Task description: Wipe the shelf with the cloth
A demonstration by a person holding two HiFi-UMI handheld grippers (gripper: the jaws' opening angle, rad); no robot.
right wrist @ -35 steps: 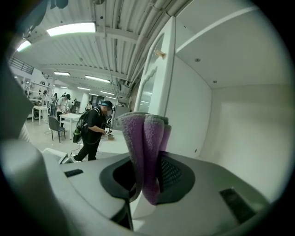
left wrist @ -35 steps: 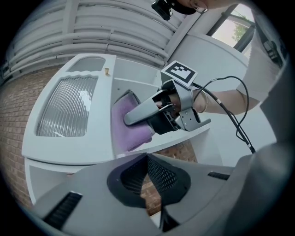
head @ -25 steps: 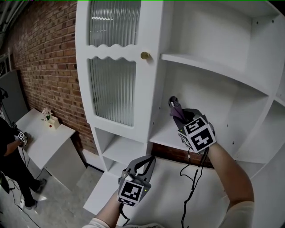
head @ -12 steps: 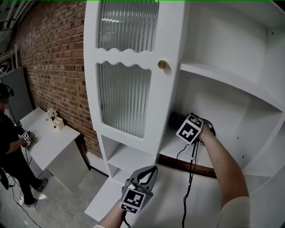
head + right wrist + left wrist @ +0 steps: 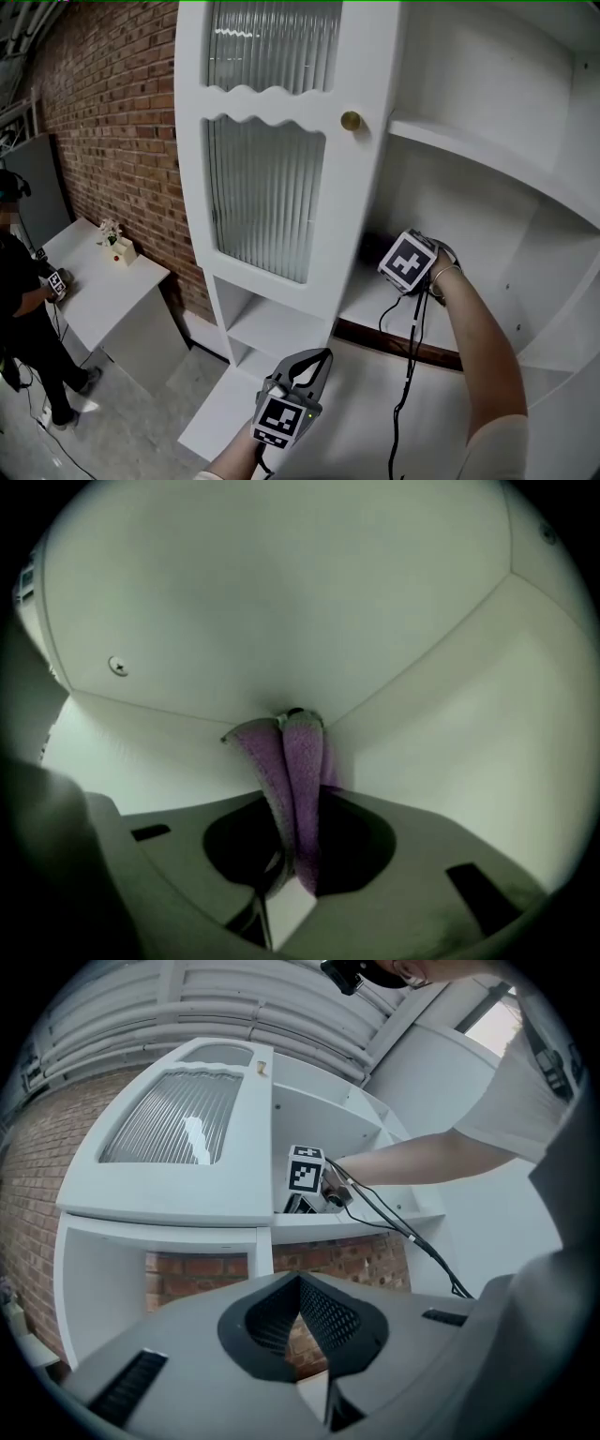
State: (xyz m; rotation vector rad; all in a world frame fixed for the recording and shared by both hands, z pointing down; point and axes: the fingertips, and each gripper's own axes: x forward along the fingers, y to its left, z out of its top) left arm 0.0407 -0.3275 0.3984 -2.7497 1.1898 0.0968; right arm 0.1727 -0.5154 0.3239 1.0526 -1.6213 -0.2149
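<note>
The purple cloth (image 5: 298,780) is clamped between the jaws of my right gripper (image 5: 292,716), which is shut on it. The cloth's tip presses into the white inner corner of the shelf (image 5: 441,696). In the head view only that gripper's marker cube (image 5: 410,261) shows, deep at the left end of the shelf (image 5: 370,305) behind the door frame; the cloth is hidden there. My left gripper (image 5: 323,354) hangs low in front of the cabinet, shut and empty. The left gripper view looks up at the marker cube (image 5: 305,1170) inside the shelf.
A white cabinet door with ribbed glass (image 5: 267,197) and a brass knob (image 5: 351,120) stands left of the shelf. A black cable (image 5: 411,347) hangs from the right gripper. Another shelf (image 5: 487,155) lies above. A brick wall (image 5: 103,122), a white table (image 5: 108,295) and a person (image 5: 23,309) are at left.
My right gripper has gone from the front of the shelf leftward and deeper into its back corner, so the cloth no longer shows in the head view. The left gripper has barely moved.
</note>
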